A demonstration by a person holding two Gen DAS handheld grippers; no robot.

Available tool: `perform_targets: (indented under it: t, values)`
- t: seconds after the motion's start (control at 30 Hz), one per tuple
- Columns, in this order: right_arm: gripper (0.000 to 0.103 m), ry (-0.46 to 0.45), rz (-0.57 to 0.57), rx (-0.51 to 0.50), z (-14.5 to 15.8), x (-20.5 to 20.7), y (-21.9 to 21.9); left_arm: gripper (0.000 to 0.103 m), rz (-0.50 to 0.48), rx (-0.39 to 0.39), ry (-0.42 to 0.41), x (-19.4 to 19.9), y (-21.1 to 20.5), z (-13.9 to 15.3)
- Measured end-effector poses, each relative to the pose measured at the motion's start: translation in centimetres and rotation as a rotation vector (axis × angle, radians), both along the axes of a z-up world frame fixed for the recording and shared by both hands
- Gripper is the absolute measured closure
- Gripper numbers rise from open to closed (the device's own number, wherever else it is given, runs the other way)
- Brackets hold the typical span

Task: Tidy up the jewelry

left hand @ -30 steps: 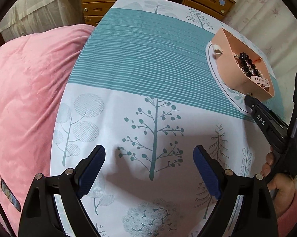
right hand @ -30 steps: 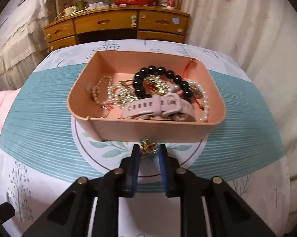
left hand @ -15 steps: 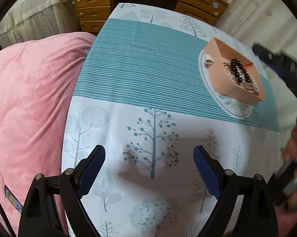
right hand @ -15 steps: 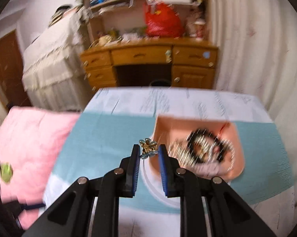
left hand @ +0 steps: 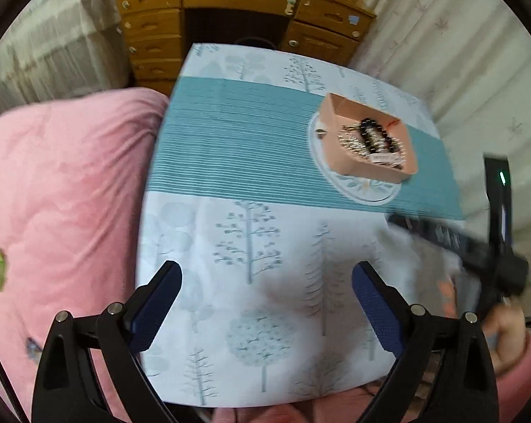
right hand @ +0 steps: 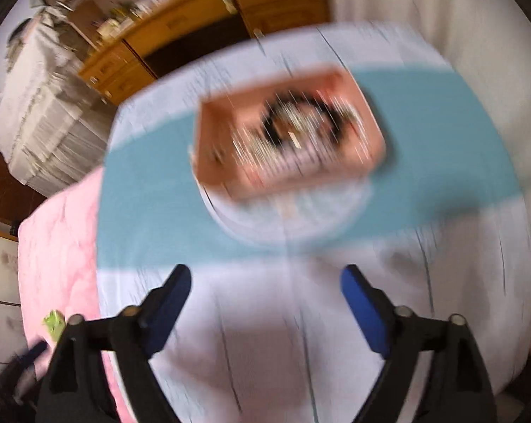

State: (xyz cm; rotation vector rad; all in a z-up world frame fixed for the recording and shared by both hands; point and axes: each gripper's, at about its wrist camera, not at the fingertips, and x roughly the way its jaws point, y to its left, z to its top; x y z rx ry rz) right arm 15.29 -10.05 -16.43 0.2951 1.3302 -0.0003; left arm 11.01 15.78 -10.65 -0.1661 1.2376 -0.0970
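Nearest, the left gripper (left hand: pixel 265 303) hangs over the tree-print tablecloth (left hand: pixel 265 246) with its fingers wide apart and nothing between them. The right gripper (right hand: pixel 265 303) has just been opening; its fingers stand apart and empty. Farther off, to the right, the pink tray (left hand: pixel 367 141) of jewelry (left hand: pixel 371 137) sits on a round plate (left hand: pixel 364 190). Beyond stands a wooden desk (left hand: pixel 230 3).

A pink open tray (left hand: pixel 339 148) on the teal cloth band holds tangled bracelets (left hand: pixel 373 137).
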Motion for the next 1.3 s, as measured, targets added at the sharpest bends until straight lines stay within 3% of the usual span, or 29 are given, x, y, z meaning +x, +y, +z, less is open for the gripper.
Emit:
perform_targets:
  t: [0.07, 0.17, 0.27, 0.33, 0.47, 0.73, 1.03, 1.3]
  values:
    - [0.012, 0.063, 0.004, -0.005, -0.8, -2.4, -0.3, 0.007, 0.029, 0.025, -0.014, -0.7, -0.5, 0.4]
    - [0.012, 0.138, 0.043, 0.043, -1.9, -5.9, -0.4, 0.007, 0.073, -0.003, -0.014, -1.8, -1.5, 0.8]
    - [0.012, 0.145, 0.080, 0.078, -1.4, -8.9, -0.9, 0.007, 0.101, 0.021, 0.034, -2.8, -3.5, 0.8]
    - [0.012, 0.094, 0.107, 0.071, 0.1, -10.4, -1.6, 0.007, 0.086, 0.044, 0.065, -3.6, -5.4, 1.0]
    - [0.012, -0.004, 0.153, 0.016, 3.6, -12.0, -4.0, 0.007, 0.009, 0.142, 0.031, -4.9, -10.1, 2.7]
    - [0.008, -0.144, 0.128, 0.118, 9.7, -13.8, -8.2, 0.001, -0.038, 0.198, -0.131, -7.3, -15.6, 6.9]
    - [0.004, -0.285, 0.092, 0.008, 13.3, -15.8, -9.5, 0.001, 0.001, 0.198, -0.208, -8.6, -16.8, 8.6]
    - [0.000, -0.360, 0.145, -0.044, 14.6, -16.2, -8.3, 0.001, 0.059, 0.195, -0.240, -10.0, -15.7, 9.0]
